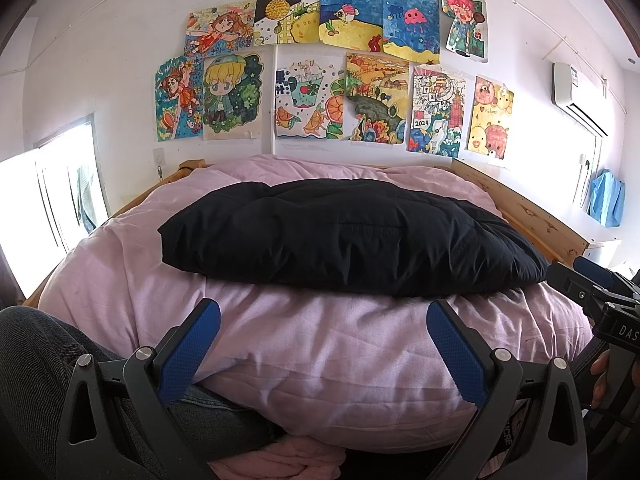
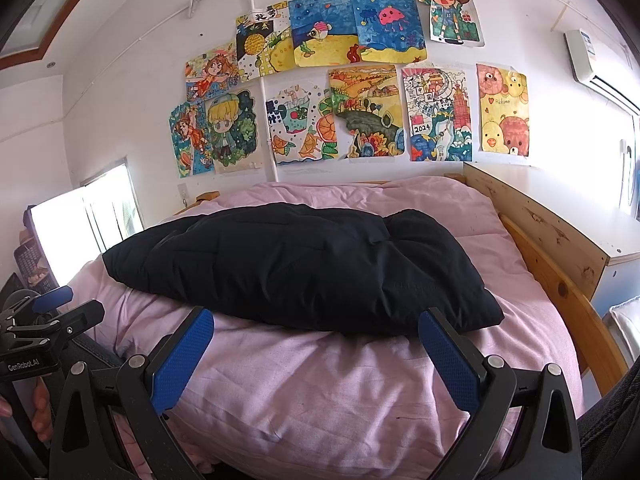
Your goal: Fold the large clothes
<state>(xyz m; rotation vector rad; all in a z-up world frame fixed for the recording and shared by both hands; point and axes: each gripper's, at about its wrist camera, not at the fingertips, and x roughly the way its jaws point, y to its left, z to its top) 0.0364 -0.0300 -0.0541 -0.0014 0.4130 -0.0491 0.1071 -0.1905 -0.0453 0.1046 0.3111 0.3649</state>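
Surface: pink quilt (image 1: 320, 344) on wooden bed (image 1: 532, 216).
Garment: one black jacket (image 1: 344, 236), folded, on quilt.
Wall: eleven drawings (image 1: 320, 68) above quilt.
Grippers: left gripper (image 1: 323, 344) and right gripper (image 2: 316, 350), both spread wide, empty.

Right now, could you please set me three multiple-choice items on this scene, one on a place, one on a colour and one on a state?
1. Where does the black padded garment lie?
A. On the pink quilt
B. On the floor
C. Hung on the wall

2. What colour are the pads on the gripper fingers?
A. Red
B. Blue
C. Green

3. How do the left gripper and the right gripper stand?
A. Both open, holding nothing
B. Both shut on the garment
C. One shut on the quilt

Key: 1 A, the garment rests on top of the pink quilt; 2 B, the pads show blue; 3 A, each pair of fingers is spread wide with only quilt behind.
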